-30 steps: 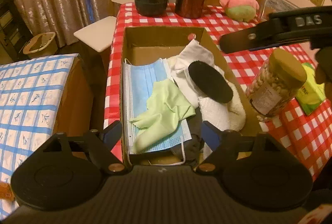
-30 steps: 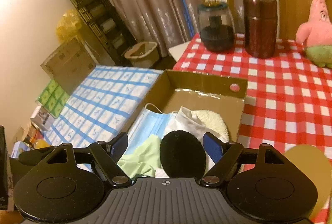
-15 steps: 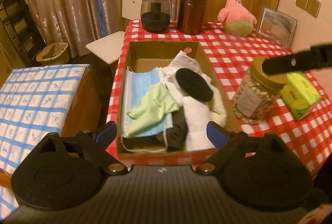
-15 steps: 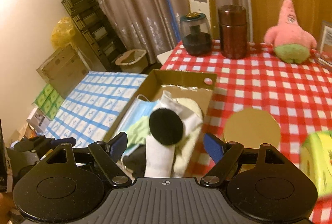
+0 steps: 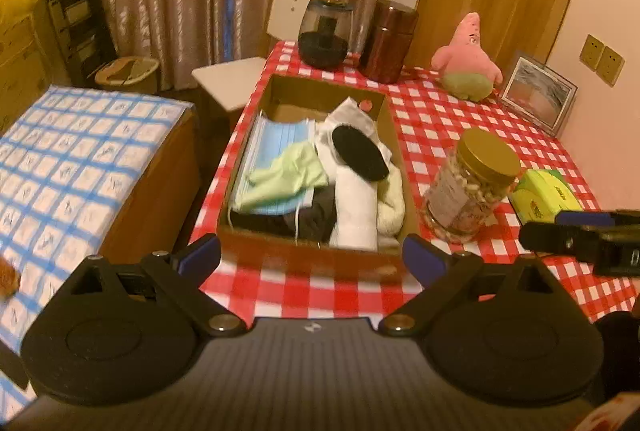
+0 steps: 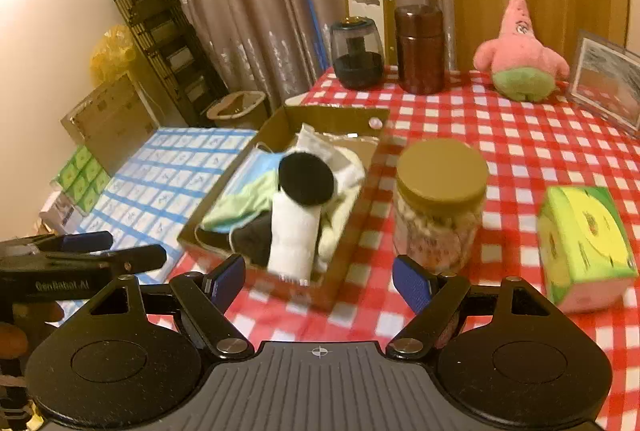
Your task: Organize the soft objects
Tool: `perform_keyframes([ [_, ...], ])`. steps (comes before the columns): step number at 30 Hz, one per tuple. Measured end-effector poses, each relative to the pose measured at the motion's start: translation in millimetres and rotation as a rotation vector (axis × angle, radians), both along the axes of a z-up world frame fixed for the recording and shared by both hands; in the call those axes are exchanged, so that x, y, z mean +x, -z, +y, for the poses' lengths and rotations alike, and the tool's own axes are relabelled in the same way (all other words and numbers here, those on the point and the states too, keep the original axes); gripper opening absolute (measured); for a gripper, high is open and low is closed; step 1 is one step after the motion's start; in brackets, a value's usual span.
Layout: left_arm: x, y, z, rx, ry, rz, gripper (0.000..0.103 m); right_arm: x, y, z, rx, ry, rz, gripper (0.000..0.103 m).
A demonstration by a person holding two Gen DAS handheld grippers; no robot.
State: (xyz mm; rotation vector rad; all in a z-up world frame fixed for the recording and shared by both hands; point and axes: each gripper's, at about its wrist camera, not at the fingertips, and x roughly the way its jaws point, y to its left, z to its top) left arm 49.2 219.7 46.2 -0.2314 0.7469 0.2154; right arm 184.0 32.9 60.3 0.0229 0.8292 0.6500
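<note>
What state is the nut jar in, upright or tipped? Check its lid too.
Upright. The nut jar stands on the checked tablecloth beside the cardboard box, its gold lid on top and level. How tightly the lid is screwed cannot be told.

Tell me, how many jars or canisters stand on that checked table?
3. A gold-lidded jar stands right of the box. A dark glass canister and a brown canister stand side by side at the far edge. Others may sit out of view.

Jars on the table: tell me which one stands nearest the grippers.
The gold-lidded clear jar beside the cardboard box. The smoky glass jar and brown canister stand at the far edge.
</note>
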Motion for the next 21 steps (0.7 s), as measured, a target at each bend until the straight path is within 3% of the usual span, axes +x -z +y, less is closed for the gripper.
perform_keyframes([
  [7, -34, -8, -25, 0.011, -0.032, -0.026, 0.097, -36, 3, -19, -0.018, 0.016, -0.037, 0.080],
  [21, -76, -6, -63, 0.076, -0.026, 0.008, 0.096, -80, 7, -35, -0.044, 0.043, -0.105, 0.080],
])
